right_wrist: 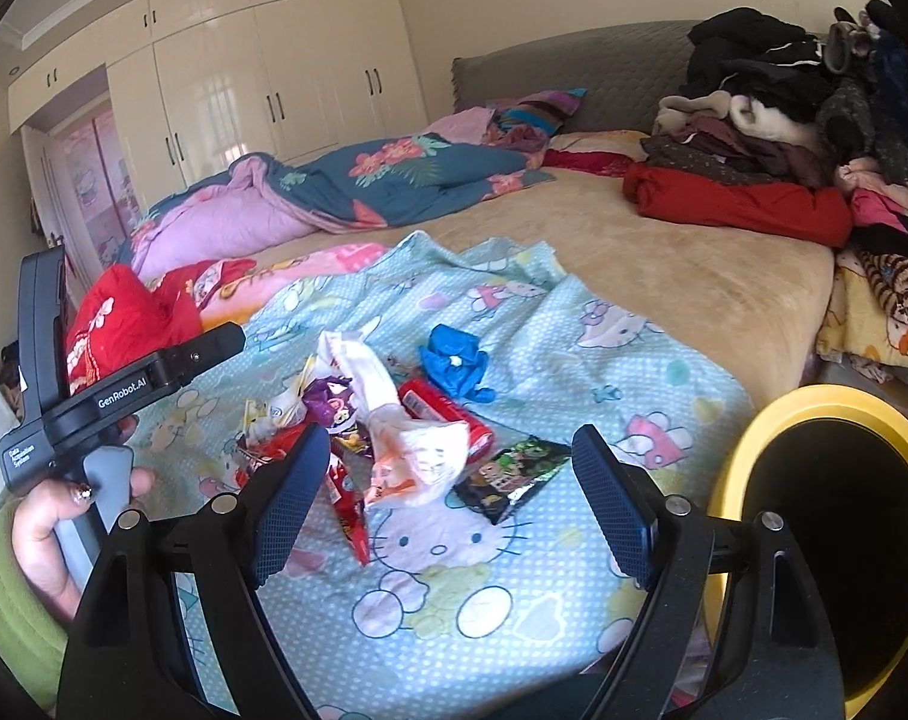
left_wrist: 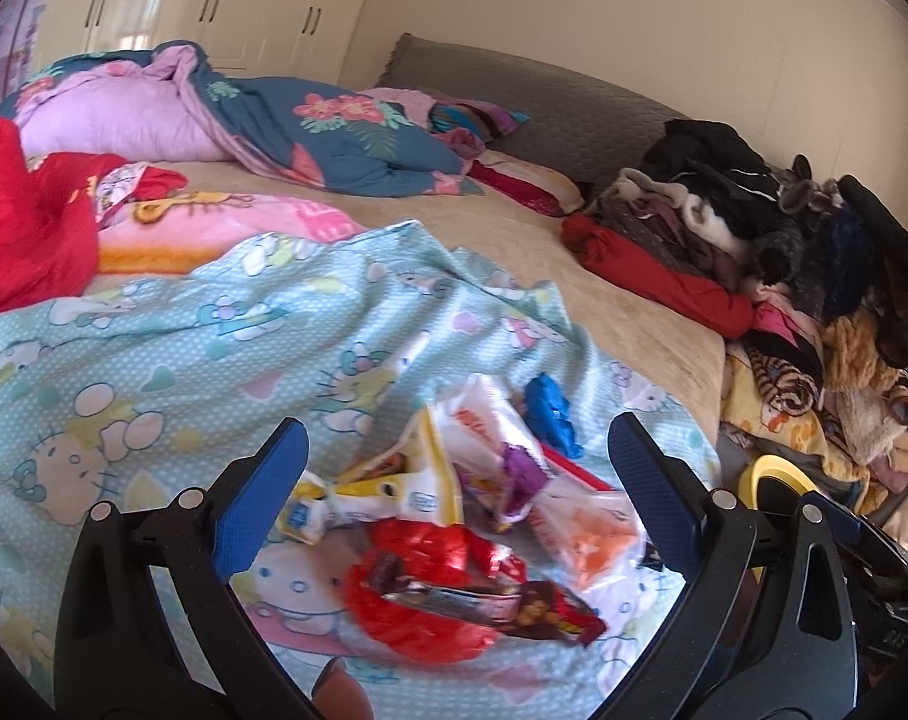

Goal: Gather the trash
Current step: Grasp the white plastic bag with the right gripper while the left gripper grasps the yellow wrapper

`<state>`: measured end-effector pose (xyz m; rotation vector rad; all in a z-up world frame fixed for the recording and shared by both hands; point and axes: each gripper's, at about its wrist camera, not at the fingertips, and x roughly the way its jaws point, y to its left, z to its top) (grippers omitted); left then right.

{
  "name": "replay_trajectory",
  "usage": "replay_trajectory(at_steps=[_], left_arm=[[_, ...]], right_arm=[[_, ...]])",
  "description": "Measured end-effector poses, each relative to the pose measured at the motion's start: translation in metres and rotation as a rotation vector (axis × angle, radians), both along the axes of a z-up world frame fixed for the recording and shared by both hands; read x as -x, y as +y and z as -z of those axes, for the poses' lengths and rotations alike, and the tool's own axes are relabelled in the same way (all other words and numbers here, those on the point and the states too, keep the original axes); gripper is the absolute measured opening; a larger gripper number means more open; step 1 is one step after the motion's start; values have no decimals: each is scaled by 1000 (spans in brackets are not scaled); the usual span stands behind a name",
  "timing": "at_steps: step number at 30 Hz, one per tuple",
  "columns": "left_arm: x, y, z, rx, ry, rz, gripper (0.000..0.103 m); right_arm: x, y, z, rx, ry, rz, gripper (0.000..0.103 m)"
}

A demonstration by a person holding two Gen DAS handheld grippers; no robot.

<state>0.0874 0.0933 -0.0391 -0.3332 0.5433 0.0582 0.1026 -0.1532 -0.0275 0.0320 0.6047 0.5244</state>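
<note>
A pile of snack wrappers lies on a light blue Hello Kitty sheet (right_wrist: 514, 600) on the bed. It holds a red wrapper (left_wrist: 429, 588), a white and orange bag (right_wrist: 405, 444), a crumpled blue piece (right_wrist: 457, 363), a dark green packet (right_wrist: 514, 474) and a red packet (right_wrist: 447, 414). My left gripper (left_wrist: 457, 492) is open just above the pile, the red wrapper between its fingers. My right gripper (right_wrist: 444, 495) is open above the pile's near side, empty. A yellow-rimmed black bin (right_wrist: 832, 546) stands at the bed's right edge.
Heaped clothes (right_wrist: 772, 138) sit at the bed's far right. A folded quilt (right_wrist: 357, 186) and a red garment (right_wrist: 123, 324) lie at the back left. White wardrobes (right_wrist: 261, 72) stand behind. The left gripper's body (right_wrist: 117, 396) shows in the right wrist view.
</note>
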Motion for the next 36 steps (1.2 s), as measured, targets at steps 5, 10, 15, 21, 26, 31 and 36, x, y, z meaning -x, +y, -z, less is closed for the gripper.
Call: replay_trajectory(at_steps=[5,10,15,21,26,31,36], left_arm=[[-1,19,9,7,16,-28,92],[-3,39,24,35,50,-60,92],[-3,58,38,87,79,-89,92],[-7,73,54,179,118,-86,73],[-12,77,69,271,166,-71,58],[-16,81,83,359,207,-65,58],[-21,84,95,402,227,-71,58]], right_arm=[[-4,14,6,20,9,-24,80],[-10,23,14,28,33,-35,80],[-18,31,20,45,47,-39,80],[-28,37,29,57,68,-35,80],[-37,42,38,65,93,-36,80],[-51,45,50,48,143,-37,78],[-63,51,61,34,191,-41,73]])
